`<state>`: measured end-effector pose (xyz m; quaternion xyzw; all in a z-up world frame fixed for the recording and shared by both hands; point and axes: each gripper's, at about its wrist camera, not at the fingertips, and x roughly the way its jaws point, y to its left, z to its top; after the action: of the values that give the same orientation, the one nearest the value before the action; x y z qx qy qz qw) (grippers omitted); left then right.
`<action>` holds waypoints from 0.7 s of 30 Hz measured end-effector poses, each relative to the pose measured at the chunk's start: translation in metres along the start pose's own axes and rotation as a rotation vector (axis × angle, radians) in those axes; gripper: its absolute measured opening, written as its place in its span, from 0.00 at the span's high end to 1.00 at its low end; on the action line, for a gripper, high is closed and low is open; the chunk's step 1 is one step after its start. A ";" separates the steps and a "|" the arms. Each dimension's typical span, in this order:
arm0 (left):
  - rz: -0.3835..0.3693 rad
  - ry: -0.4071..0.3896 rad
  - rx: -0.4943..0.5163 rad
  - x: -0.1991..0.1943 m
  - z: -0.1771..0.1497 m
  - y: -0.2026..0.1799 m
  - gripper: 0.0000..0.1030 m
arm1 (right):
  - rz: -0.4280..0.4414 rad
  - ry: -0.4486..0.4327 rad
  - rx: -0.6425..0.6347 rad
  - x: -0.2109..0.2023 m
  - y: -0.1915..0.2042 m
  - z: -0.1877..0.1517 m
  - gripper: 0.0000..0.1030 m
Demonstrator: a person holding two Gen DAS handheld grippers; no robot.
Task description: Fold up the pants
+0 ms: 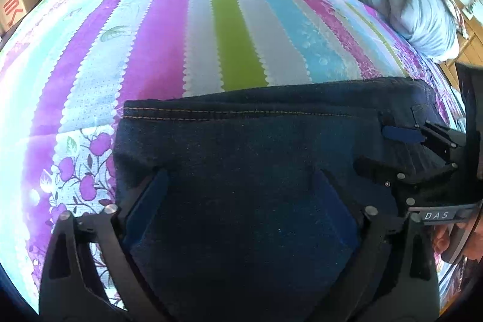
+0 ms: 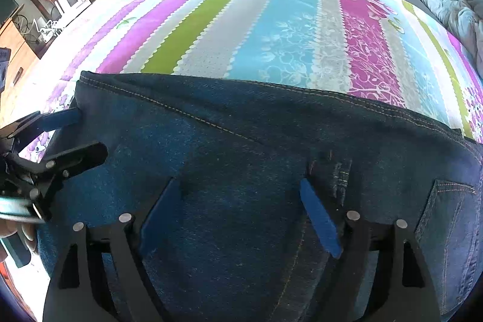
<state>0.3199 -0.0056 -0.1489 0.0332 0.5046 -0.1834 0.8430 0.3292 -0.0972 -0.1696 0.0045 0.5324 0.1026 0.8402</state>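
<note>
Denim pants point(image 1: 241, 159), long axis crosswise (seam leftward), striped bedsheet point(image 1: 235, 38)

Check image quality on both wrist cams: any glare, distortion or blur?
Left wrist: strong fisheye bulge bends the striped bedsheet; sunlight washes out its left edge; jeans read very dark. Right wrist: same bulge; overexposed sheet at far left; the left tongs at frame edge slightly smeared; jeans stitching sharp.

I'm looking at pants point(image 1: 241, 159) of matt, slightly grainy dark denim with tan stitching, lying on a smooth printed cotton-looking bedsheet point(image 1: 229, 35), while my left gripper point(image 1: 238, 201) is showing matt black plastic, blue foam-like pads and shiny metal pins.
</note>
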 end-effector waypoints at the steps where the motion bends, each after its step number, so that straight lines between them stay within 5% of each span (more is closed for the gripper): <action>1: 0.007 0.006 0.014 0.002 0.001 -0.003 0.00 | 0.003 0.002 0.000 -0.001 0.001 0.000 0.15; 8: 0.049 0.043 0.045 0.003 0.007 -0.009 0.03 | 0.031 0.020 -0.016 0.004 0.005 0.002 0.04; 12: 0.058 -0.106 0.011 -0.023 0.028 0.001 0.05 | 0.020 -0.078 0.014 -0.013 0.000 -0.003 0.10; 16: 0.131 0.010 -0.133 0.021 0.039 0.048 0.03 | 0.035 -0.073 0.036 -0.003 -0.010 -0.010 0.21; 21: 0.054 -0.047 -0.169 0.009 0.035 0.065 0.04 | 0.027 -0.129 0.077 -0.027 -0.020 -0.025 0.27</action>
<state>0.3751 0.0438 -0.1478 -0.0286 0.4972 -0.1181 0.8591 0.2993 -0.1240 -0.1587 0.0507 0.4805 0.0930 0.8706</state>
